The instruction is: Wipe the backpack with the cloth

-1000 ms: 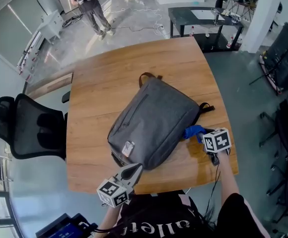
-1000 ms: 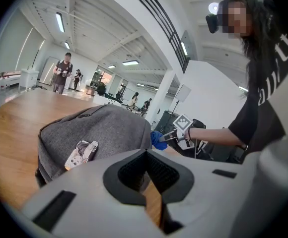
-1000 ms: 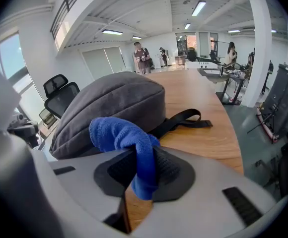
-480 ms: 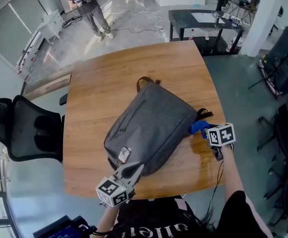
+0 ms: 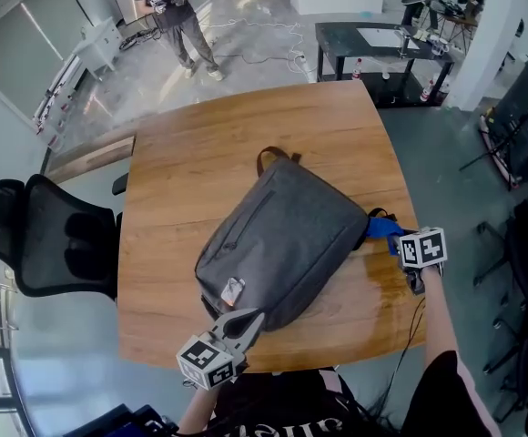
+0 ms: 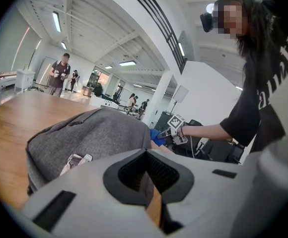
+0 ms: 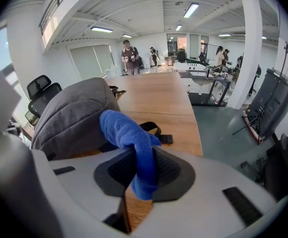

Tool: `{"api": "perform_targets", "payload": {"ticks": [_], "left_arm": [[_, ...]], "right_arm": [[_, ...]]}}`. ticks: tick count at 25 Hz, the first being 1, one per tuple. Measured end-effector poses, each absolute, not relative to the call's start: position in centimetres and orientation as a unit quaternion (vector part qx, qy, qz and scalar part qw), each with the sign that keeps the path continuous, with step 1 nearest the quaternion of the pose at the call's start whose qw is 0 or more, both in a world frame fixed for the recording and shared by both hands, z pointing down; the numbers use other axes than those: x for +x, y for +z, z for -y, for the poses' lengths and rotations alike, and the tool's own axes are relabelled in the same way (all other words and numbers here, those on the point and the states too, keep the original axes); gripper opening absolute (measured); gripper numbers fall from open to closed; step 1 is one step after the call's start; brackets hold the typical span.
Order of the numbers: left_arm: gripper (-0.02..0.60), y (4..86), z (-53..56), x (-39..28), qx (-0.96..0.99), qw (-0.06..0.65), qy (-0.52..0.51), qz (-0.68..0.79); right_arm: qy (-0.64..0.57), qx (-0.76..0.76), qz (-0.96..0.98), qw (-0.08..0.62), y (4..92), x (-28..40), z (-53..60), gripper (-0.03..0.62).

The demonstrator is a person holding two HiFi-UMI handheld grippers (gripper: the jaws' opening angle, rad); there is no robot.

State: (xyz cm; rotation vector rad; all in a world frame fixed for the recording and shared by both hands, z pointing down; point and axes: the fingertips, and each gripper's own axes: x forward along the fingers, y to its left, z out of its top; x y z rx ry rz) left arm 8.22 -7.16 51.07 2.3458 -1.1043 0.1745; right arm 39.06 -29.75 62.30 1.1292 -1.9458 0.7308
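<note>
Pinching a blue cloth (image 7: 134,148) between its pads, the right gripper (image 7: 143,170) has its jaws closed on the fabric. The cloth's free end bulges above them and hides part of the grey backpack (image 7: 69,118) behind it. Whether cloth and bag touch cannot be told from that view. The head view places the cloth (image 5: 384,228) just beside the backpack's right side, near the right edge of the wooden tabletop (image 5: 182,171), with the right gripper (image 5: 401,240) over that edge.

The backpack (image 5: 282,244) lies slantwise across the middle of the tabletop, with its brown handle (image 5: 273,156) toward the far edge. A black strap (image 7: 156,133) lying on the wood shows plainly only in the right gripper view.

The left gripper (image 5: 246,320) is at the near edge by the bag's bottom corner. Its own view shows its jaws together with nothing between them. A small pale tag (image 6: 74,161) sits on the bag, its print too small to read. White lettering on the person's dark shirt (image 5: 282,419) is cut off at the frame bottom.
</note>
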Motion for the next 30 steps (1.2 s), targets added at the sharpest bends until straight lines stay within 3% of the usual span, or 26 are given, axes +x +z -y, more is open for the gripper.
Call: {"api": "perform_targets", "payload": {"ticks": [13,30], "left_arm": [[-0.002,51.5,7.4,2.4,0.853,0.275,0.051,0.44],[-0.002,53.6,8.3,-4.7,0.849,0.286,0.041,0.443]], "right_arm": [[0.249,0.445,0.758,0.407,59.9,35.7,35.4,0.078],[0.204,0.423,0.764,0.443,57.4,24.2,42.8,0.078]]}}
